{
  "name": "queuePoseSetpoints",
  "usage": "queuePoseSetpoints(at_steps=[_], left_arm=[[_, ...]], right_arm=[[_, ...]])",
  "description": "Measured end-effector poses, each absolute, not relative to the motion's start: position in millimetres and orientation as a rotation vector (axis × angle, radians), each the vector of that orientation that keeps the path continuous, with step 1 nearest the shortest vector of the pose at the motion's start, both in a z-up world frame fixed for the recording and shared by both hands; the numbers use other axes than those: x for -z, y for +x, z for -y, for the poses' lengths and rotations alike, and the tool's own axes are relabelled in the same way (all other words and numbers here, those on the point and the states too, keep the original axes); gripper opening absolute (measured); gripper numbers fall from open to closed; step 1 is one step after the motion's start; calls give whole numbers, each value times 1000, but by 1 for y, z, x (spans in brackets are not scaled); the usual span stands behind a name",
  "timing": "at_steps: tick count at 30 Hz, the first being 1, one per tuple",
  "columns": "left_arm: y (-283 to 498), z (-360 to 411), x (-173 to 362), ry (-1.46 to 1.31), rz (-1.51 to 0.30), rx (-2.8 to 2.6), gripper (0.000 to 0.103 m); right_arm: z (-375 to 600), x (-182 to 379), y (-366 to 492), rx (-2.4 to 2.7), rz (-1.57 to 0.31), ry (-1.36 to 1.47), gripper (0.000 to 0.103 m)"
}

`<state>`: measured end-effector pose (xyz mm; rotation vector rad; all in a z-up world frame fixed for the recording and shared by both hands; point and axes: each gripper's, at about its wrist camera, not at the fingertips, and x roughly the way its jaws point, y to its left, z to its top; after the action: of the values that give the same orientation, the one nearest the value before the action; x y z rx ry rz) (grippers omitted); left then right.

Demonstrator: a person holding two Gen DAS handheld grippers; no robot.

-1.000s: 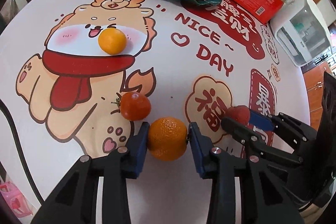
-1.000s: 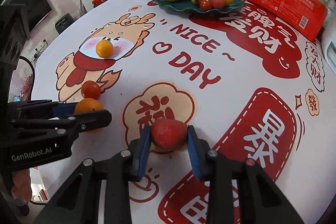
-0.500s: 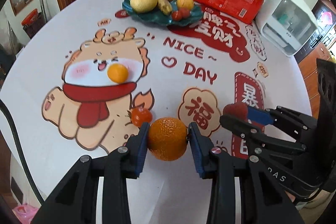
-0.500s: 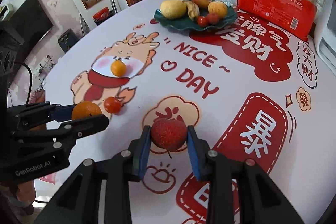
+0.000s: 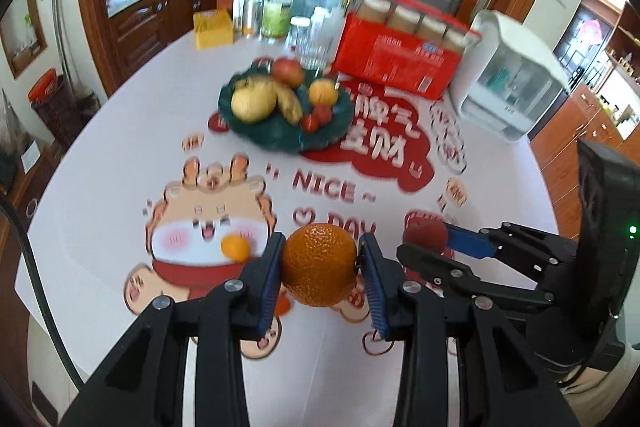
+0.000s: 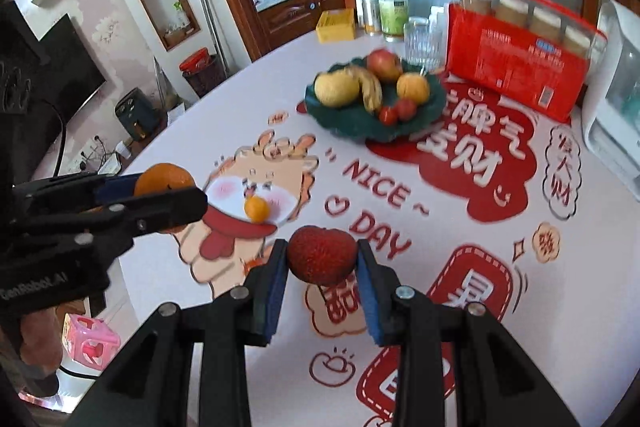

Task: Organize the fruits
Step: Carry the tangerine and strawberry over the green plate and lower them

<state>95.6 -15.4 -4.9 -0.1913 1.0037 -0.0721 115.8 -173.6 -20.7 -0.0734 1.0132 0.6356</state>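
Note:
My left gripper (image 5: 319, 265) is shut on an orange (image 5: 319, 264) and holds it well above the table. It also shows in the right wrist view (image 6: 164, 179). My right gripper (image 6: 322, 261) is shut on a red lychee (image 6: 322, 255), also held in the air; it shows in the left wrist view (image 5: 425, 235). A small orange fruit (image 5: 235, 247) lies on the dog print. A red tomato (image 5: 281, 305) peeks out under my left fingers. The dark green fruit plate (image 5: 280, 139) at the far side holds a mango, banana, apple, orange and small tomatoes.
Behind the plate stand a red package (image 5: 394, 61), glass jars and bottles (image 5: 276, 13) and a yellow box (image 5: 213, 29). A white appliance (image 5: 516, 79) sits at the far right. The round table's edge (image 5: 48, 163) curves on the left.
Both grippers have risen with their fruit and tilted up. The table and the plate now look farther below and the room behind has come into view. The tomato is nearly hidden.

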Motion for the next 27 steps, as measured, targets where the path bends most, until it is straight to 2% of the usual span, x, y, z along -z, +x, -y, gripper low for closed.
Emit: queuePoseSetpoints(at_steps=[18, 22, 27], left_arm=[[184, -22, -79, 96, -920, 78, 36], [219, -26, -78, 91, -935, 99, 36], [257, -28, -43, 24, -984, 155, 36]], right_arm=[[154, -135, 251, -532, -872, 39, 33], [147, -141, 292, -511, -902, 74, 33], [140, -108, 341, -476, -998, 114, 33]])
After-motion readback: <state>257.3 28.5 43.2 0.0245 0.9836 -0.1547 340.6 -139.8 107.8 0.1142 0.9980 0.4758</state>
